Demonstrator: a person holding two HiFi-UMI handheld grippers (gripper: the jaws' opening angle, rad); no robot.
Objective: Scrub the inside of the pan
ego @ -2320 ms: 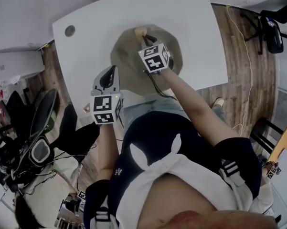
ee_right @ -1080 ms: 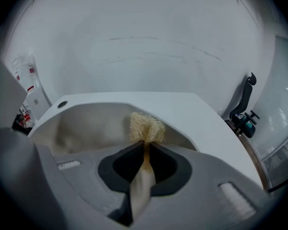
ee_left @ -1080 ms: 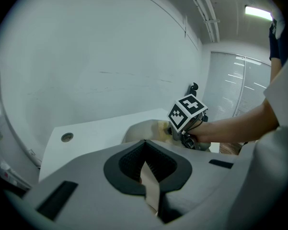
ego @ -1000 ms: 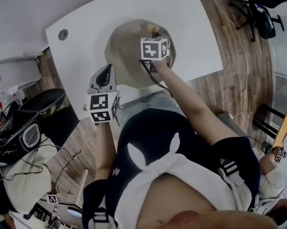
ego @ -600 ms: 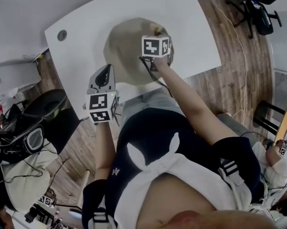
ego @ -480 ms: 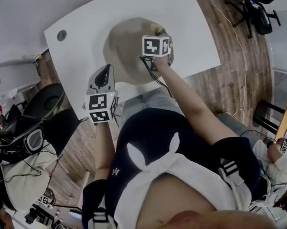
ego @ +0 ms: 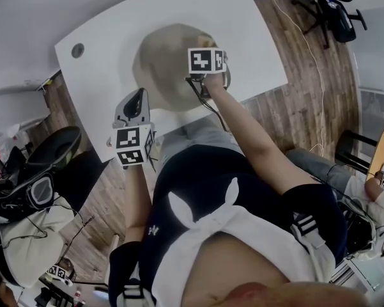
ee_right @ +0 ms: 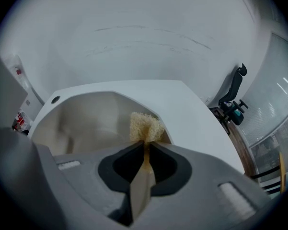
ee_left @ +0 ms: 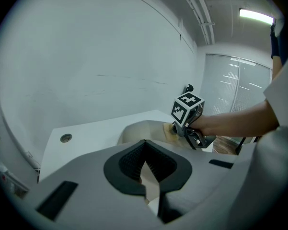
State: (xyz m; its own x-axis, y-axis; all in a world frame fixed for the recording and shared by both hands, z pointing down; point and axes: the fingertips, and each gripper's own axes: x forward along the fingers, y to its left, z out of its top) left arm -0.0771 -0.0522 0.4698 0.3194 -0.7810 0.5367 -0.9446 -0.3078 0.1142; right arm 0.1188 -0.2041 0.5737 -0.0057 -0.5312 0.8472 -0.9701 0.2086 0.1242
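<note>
Two grippers work at a white table (ego: 243, 18), seen from overhead. The right gripper (ego: 207, 55) hangs over a beige pan (ego: 160, 62) that sits mid-table, and its marker cube blocks the jaws and whatever they hold. The left gripper (ego: 138, 98) is at the table's near edge, just beside the pan's rim. An office chair (ego: 335, 8) stands on the wood floor (ego: 294, 107), and bags and cables (ego: 32, 190) crowd the opposite side.

The left gripper view shows that gripper's jaws pressed together at the tips. A pale sliver sits in the gap behind them, too little to identify. Beyond them the right gripper holds a yellow sponge (ee_left: 169, 131) at the pan's rim, which the overhead view misses.

The right gripper view looks into the pan. Its inside is smooth, matte and beige, with angled walls. The jaws pinch the coarse sponge thin between the pads; it flares out past them against the right inner wall. A round grommet hole (ee_right: 55, 99) marks the table's far corner.
</note>
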